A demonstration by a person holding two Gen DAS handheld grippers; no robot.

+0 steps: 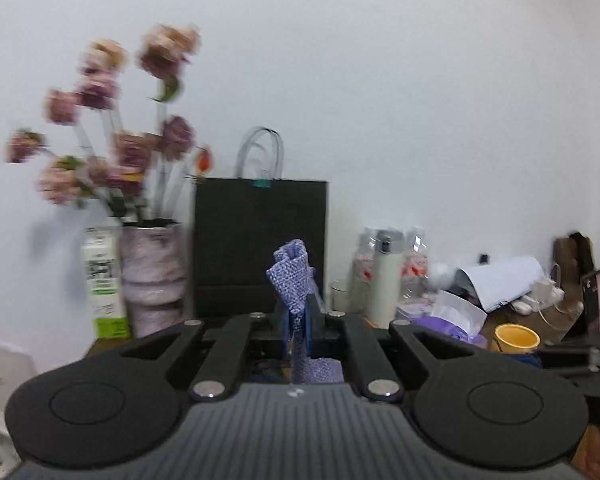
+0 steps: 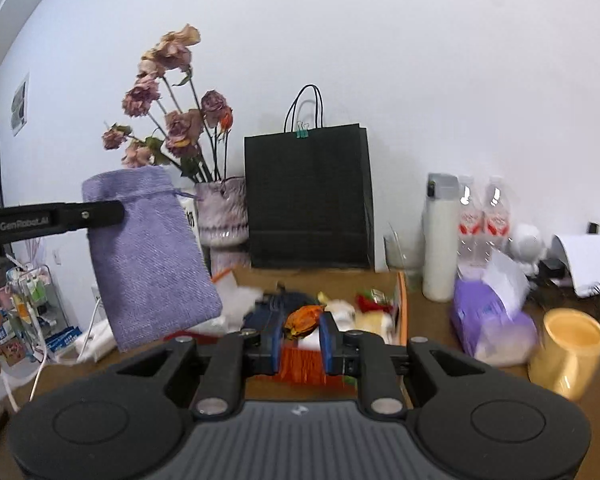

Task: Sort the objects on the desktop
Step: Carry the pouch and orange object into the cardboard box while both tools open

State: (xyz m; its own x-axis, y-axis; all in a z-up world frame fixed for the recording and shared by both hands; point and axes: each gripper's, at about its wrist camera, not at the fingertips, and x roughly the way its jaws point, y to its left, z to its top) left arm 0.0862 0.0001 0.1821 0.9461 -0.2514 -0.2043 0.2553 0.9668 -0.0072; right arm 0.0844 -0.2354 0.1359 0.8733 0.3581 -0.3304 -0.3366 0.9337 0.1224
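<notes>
Your left gripper (image 1: 298,326) pinches the purple pouch (image 2: 148,252) at left of frame by its neck alone, so it may slip; right gripper (image 2: 300,338) jaws apart, empty.

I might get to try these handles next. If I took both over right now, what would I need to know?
Left gripper: shut on the purple drawstring pouch, held up in the air.
Right gripper: open, with an orange-brown wrapped item between its fingers, not clamped, over the cardboard box of small items.
Done: pouch lifted.
Left: probably getting items into the pouch; its mouth looks pinched, so it needs opening first.
</notes>
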